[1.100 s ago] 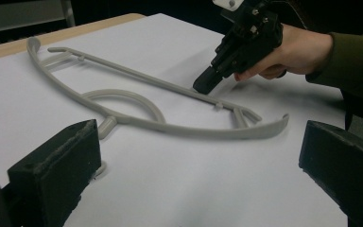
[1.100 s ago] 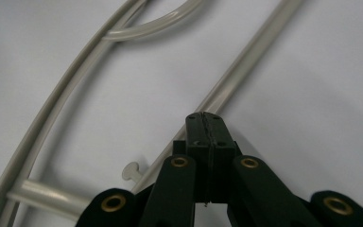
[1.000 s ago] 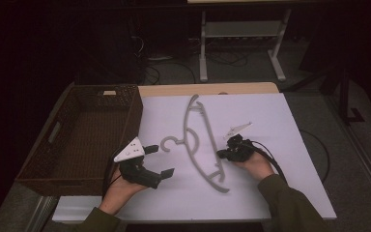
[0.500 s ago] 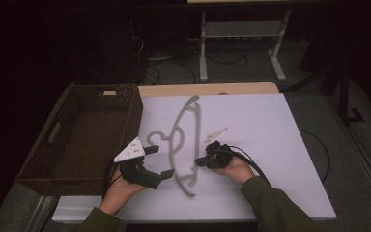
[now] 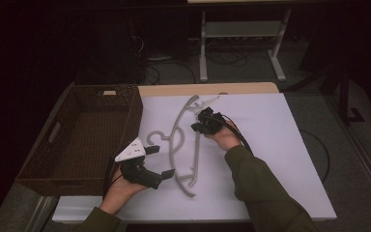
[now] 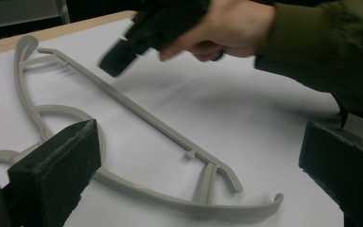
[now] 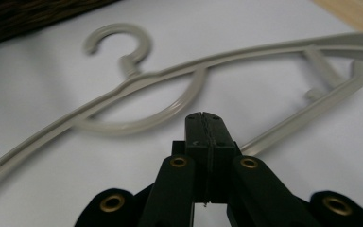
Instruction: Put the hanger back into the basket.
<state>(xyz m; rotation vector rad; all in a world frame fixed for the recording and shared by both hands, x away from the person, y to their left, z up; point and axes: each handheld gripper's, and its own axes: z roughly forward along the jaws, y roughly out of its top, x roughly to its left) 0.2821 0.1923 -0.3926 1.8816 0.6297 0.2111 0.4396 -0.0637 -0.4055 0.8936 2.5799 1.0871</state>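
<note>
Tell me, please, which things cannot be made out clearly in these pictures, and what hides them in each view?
- Basket: its inside is too dark in the high view to tell if anything lies there.
- Right gripper: blurred in the left gripper view; its jaw state is unreadable there.
- Hanger: its ends are cut off by the frame edges in the right gripper view, and its bar passes behind the shut jaws.
- Left gripper: the hand under it is partly covered in the high view.
</note>
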